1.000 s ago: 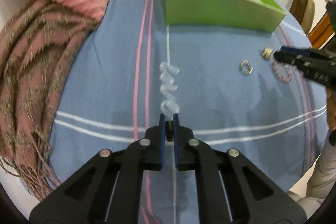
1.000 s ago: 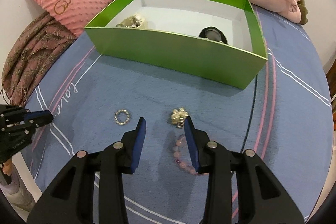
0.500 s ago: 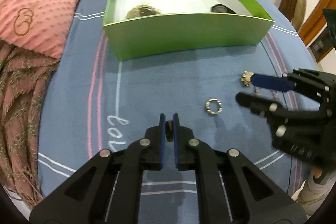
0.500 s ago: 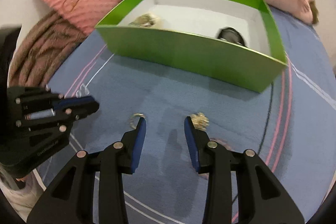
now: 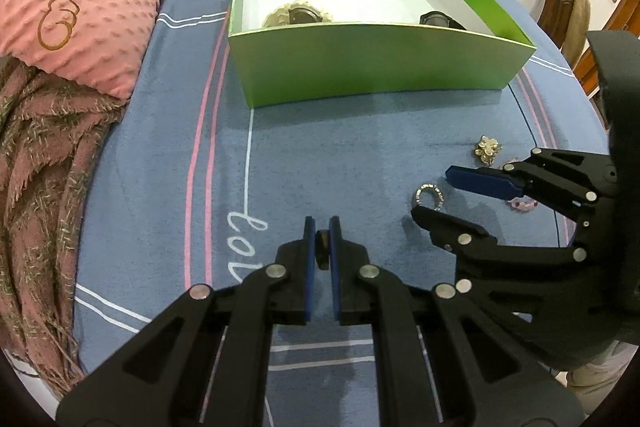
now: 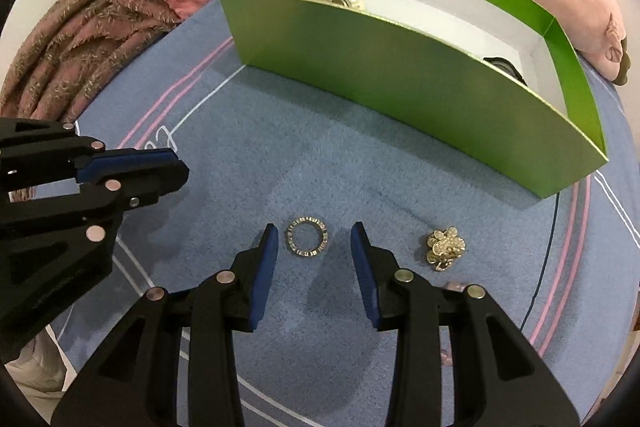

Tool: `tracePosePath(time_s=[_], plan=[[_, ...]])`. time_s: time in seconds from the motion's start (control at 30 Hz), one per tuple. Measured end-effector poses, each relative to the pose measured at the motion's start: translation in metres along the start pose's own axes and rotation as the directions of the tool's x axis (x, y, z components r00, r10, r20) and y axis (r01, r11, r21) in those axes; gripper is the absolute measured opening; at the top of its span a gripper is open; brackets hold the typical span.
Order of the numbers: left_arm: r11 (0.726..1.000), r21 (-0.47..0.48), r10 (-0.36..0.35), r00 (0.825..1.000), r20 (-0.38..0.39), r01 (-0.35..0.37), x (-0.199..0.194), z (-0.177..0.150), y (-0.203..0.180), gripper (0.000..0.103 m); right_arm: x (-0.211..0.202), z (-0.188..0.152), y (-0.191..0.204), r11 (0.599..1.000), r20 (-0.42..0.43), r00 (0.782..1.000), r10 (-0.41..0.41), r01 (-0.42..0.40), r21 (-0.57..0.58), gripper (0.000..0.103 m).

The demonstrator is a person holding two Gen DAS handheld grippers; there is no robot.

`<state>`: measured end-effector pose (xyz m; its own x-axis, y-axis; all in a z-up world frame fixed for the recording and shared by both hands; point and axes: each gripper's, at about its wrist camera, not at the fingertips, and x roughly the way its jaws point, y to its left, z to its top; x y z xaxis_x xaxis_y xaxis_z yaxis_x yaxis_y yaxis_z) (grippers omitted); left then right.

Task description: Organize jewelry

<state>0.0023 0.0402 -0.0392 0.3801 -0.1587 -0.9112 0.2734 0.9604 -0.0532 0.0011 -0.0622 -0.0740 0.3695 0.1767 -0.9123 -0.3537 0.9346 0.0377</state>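
Since half a second earlier, the right gripper (image 6: 314, 249) had shifted left, fingers spread around the rhinestone ring (image 6: 307, 241) on the blue mat (image 6: 280, 147). At nine o'clock the left gripper (image 6: 176, 169) stayed closed. At three o'clock lay the flower brooch (image 6: 445, 247); at one o'clock, the green box (image 6: 400, 75).

The right gripper (image 6: 314, 241) points forward and down, its 2 blue-padded fingers (image 6: 266, 263) spread wide apart with clear space between them. The left gripper (image 5: 321, 241) sits level beside it, its 2 fingers (image 5: 308, 247) drawn close together with only a narrow slit between the pads.
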Motion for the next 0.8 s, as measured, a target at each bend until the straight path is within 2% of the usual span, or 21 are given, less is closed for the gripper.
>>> tracePosePath(time_s=[0.1, 0.13, 0.5, 0.8], plan=[[1.0, 0.003, -0.001, 1.0, 0.001, 0.001, -0.001, -0.001, -0.002, 0.007, 0.001, 0.0, 0.0, 1.0, 0.001, 1.0, -0.018, 0.018, -0.007, 0.022], [1.0, 0.004, -0.001, 1.0, 0.001, 0.001, -0.001, -0.001, -0.002, 0.007, 0.001, -0.001, -0.001, 1.0, 0.0, 1.0, -0.016, 0.016, -0.008, 0.021], [1.0, 0.012, 0.002, 1.0, -0.005, -0.002, 0.002, 0.001, -0.006, 0.007, -0.013, -0.003, -0.012, 0.999, 0.025, 0.999, -0.026, 0.025, 0.02, 0.021], [1.0, 0.012, 0.018, 1.0, -0.022, -0.018, 0.012, 0.003, -0.007, 0.007, -0.009, -0.006, -0.015, 0.999, 0.012, 1.0, -0.018, 0.018, 0.032, 0.021]])
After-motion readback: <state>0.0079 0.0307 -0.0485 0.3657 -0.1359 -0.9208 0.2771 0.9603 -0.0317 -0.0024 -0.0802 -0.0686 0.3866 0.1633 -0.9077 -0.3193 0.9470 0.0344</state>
